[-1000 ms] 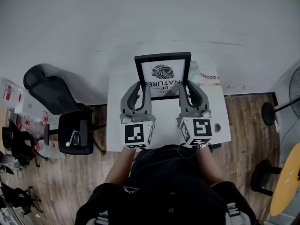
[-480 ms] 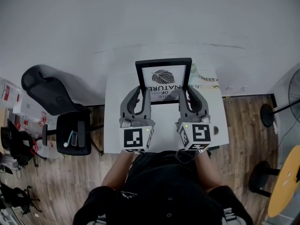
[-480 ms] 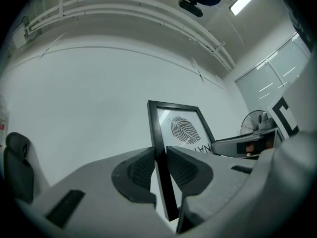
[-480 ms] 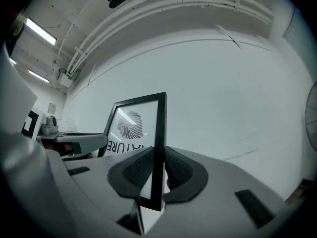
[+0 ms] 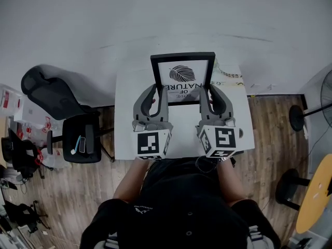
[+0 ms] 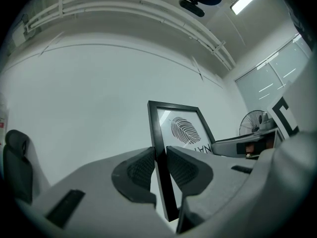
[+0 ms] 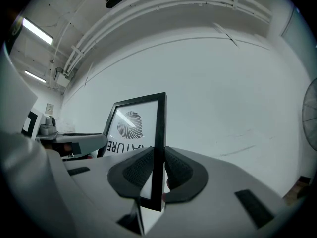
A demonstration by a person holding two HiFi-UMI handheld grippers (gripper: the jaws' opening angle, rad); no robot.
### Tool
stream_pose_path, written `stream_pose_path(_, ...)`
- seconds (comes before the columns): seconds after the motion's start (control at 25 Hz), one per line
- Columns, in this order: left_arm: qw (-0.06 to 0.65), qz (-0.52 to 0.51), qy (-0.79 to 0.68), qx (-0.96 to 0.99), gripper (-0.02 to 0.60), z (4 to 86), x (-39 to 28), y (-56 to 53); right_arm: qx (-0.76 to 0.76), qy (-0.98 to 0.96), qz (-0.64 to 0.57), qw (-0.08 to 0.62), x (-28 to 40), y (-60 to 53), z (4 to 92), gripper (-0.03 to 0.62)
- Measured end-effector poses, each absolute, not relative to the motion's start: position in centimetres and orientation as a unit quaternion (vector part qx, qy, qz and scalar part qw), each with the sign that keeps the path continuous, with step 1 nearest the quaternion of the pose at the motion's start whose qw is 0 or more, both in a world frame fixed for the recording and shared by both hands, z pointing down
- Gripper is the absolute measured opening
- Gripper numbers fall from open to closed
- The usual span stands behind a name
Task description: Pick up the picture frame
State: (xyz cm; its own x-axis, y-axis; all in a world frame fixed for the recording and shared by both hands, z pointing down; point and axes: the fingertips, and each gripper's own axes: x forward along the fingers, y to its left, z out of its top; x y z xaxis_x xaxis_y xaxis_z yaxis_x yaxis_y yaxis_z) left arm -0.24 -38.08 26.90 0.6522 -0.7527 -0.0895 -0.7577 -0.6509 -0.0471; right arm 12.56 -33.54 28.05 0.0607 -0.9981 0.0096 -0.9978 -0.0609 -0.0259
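Two ribbed grey tongs clamp the glossy black rectangular frame (image 5: 182,75): left tongs (image 5: 158,91) at 9 o'clock, right tongs (image 5: 206,91) at 3; its lettering is partly hidden.

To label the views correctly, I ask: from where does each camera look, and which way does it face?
Head view: on the person's head, facing steeply down at the white table; shows torso, forearms, left gripper and right gripper.
Left gripper view: on the left gripper, facing the wall along its jaws, shut on the picture frame; right gripper shows at right.
Right gripper view: mirrored, jaws shut on the frame's other side; left gripper at left.
All three share the frame.
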Motion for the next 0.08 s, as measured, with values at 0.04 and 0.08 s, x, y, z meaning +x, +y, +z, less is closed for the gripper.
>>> stream_pose_path(0.04, 0.039, 0.031, 0.416, -0.908, 0.077, 27.01, -0.15, -38.31, -0.727, 0.686, -0.012, 0.005, 12.66, -33.79, 28.11, 0.066)
stream_pose_path(0.08, 0.037, 0.032, 0.417, -0.907, 0.077, 27.12, -0.06, -38.56, -0.726, 0.687, -0.012, 0.004, 12.77, -34.06, 28.16, 0.066)
